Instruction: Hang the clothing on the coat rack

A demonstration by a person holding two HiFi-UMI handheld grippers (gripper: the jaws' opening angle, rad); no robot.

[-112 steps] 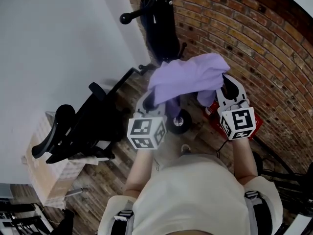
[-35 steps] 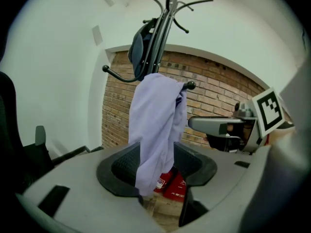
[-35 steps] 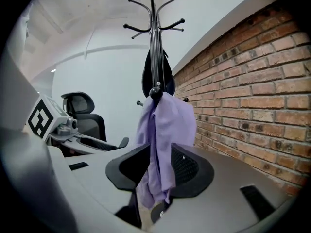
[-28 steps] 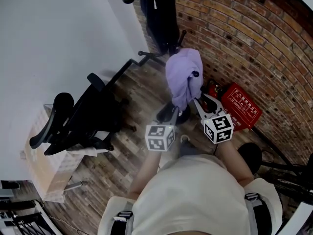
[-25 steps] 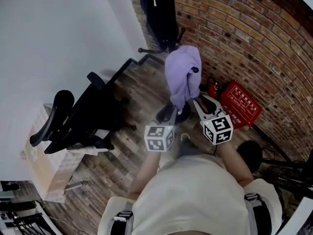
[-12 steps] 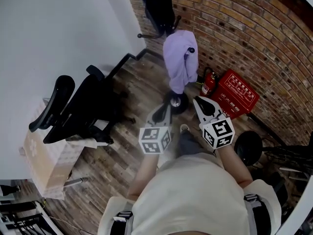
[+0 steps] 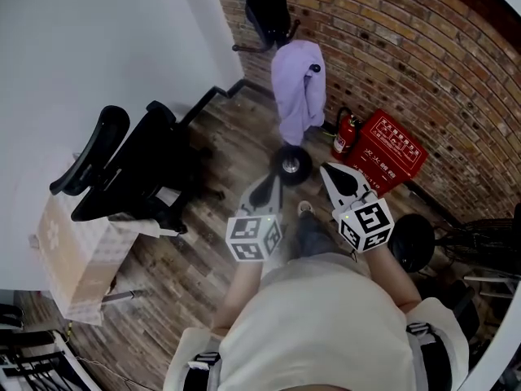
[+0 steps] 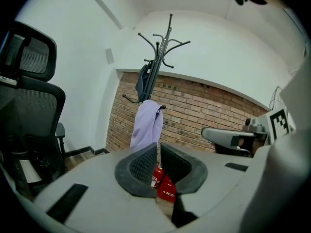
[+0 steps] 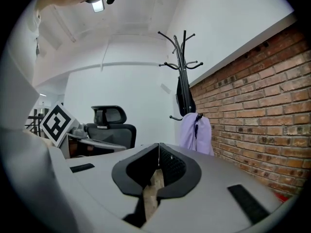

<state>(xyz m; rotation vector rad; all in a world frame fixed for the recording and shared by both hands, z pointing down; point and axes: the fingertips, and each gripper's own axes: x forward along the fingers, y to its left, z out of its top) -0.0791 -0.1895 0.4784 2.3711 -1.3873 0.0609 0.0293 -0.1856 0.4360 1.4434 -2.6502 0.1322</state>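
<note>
1. Clothing on the coat rack (image 7: 291, 161): purple garment (image 7: 297, 88) draped over a low hook and hanging down beside the pole. Black hook knob poking out at its upper right in the head view.
2. Seen again from the left gripper view as a long purple fold (image 8: 146, 123) under the rack's bare upper hooks (image 8: 160, 57). Also seen from the right gripper view (image 9: 194, 132), close to the brick wall (image 9: 262, 110).
3. Higher on the same rack, a dark garment (image 8: 142, 81), apart from the purple one.
4. Left gripper (image 7: 274, 181) held low in front of the person, short of the rack's base. Jaws drawn together with only a sliver of gap, nothing between them (image 8: 158, 147).
5. Right gripper (image 7: 326, 170) just beside it at like height. Jaws pressed tip to tip and empty (image 9: 158, 147).
6. Both grippers clear of the purple garment, touching neither cloth nor rack.
7. Beside the rack's base, against the wall: a red fire extinguisher (image 7: 342, 133) and a red box (image 7: 389, 153).
8. Off to the left on the wood floor (image 7: 212, 243): a black office chair (image 7: 130, 169), with a cardboard box (image 7: 77, 255) behind it.
</note>
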